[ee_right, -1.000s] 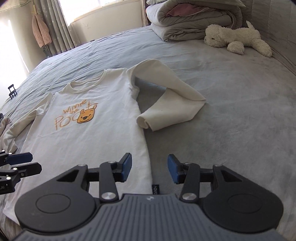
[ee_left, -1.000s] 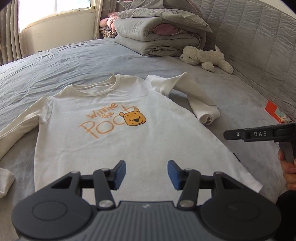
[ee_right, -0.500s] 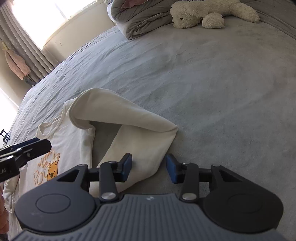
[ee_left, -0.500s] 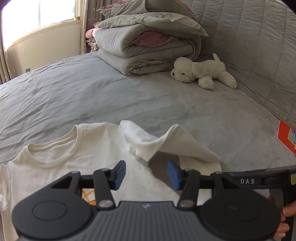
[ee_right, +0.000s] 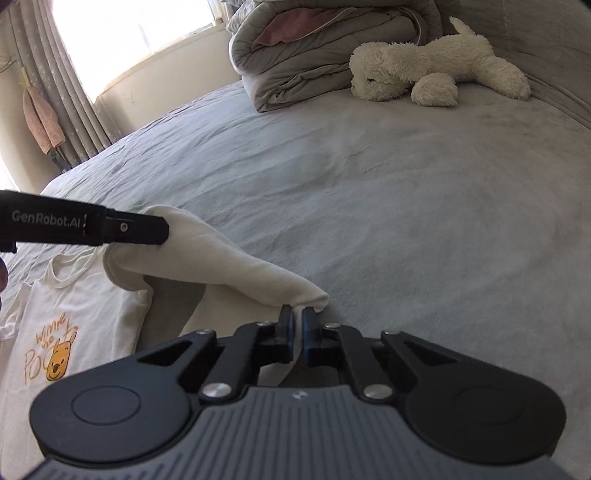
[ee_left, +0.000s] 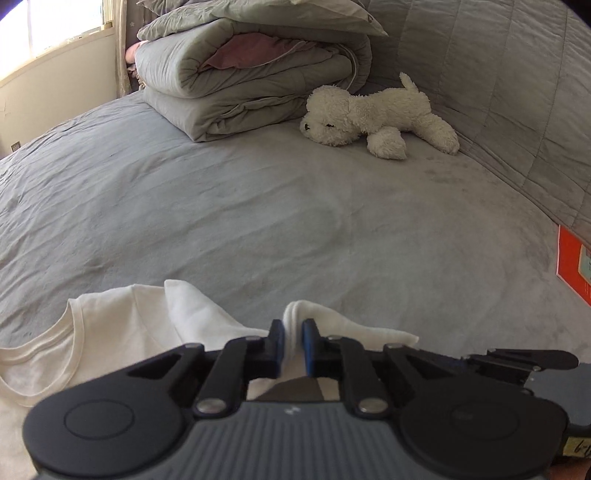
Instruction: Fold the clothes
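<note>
Grey bed [ee_right: 406, 206] carries the shirt [ee_right: 74, 332]. Its sleeve [ee_right: 229, 269] (bent double) is pinched by both tools: left gripper [ee_left: 293, 341] closing on the upper fold, right gripper [ee_right: 298, 332] clamped at the elbow bend. Plush dog [ee_left: 376, 110] lies far ahead.

Daylight came from the overexposed, blown-out window [ee_right: 136, 33] far up and left of the claw, leaving the wrinkled grey bedspread [ee_left: 258, 206] softly lit. Dim shadow pooled just under the white sleeve fold [ee_right: 221, 266]. Fisheye curvature bent both views' edges; the dark corners vignetted. Focus stayed sharp.
</note>
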A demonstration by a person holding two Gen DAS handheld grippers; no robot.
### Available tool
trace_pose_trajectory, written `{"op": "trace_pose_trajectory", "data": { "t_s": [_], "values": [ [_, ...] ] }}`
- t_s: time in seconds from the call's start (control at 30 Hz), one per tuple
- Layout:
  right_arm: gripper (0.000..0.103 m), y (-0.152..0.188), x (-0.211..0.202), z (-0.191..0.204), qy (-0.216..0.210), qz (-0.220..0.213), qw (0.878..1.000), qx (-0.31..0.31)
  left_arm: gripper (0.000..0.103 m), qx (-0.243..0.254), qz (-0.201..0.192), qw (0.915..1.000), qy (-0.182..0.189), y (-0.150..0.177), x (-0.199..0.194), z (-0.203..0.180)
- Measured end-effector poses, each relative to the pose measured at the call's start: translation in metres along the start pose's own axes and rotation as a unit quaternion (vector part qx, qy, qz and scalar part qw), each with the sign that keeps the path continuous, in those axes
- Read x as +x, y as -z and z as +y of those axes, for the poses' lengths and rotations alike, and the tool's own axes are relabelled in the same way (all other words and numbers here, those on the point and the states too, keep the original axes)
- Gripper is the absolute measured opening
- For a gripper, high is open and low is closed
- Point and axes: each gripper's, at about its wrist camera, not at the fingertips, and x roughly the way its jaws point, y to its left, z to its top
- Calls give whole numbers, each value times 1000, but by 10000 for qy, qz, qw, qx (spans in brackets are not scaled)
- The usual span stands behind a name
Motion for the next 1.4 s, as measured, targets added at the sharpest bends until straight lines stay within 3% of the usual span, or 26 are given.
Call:
{"op": "trace_pose_trajectory", "data": {
  "t_s": [0.17, 0.3, 0.57, 0.73, 0.93, 1.1, 1.17, 1.2, 1.4],
  "values": [
    [4, -11, -34, 6, 267, -1223, 9915, -362, 6, -169, -671, 9975, 134, 11, -23, 9],
    [4, -12, -53, 14, 123, -1709, 9830, -661, 6, -152, -987, 9949, 157, 20, -40, 18],
    [5, -7, -41, 23, -1024, -852, 9867, -934, 6, -39, -696, 9973, -223, 59, -50, 48],
    [6, 6, -32, 42, -1926, 43, 9732, -1252, 6, -99, -189, 9988, -446, 94, -38, 69],
    [12, 28, -16, 54, -1942, 1105, 9598, -1700, 11, -41, -39, 9996, -272, 106, -46, 76],
    [17, 19, -30, 33, -2269, 966, 9610, -1249, 37, -203, -340, 9992, 47, 88, -62, 78],
    [35, 13, -35, 20, -2297, 803, 9651, -967, 41, -241, -427, 9986, 220, 80, -62, 76],
    [39, 11, -36, 16, -2258, 730, 9675, -873, 43, -238, -435, 9983, 293, 76, -60, 73],
    [40, 4, -34, 1, -1953, 579, 9780, -444, 44, 113, -75, 9984, 541, 63, -25, 45]
  ]
}}
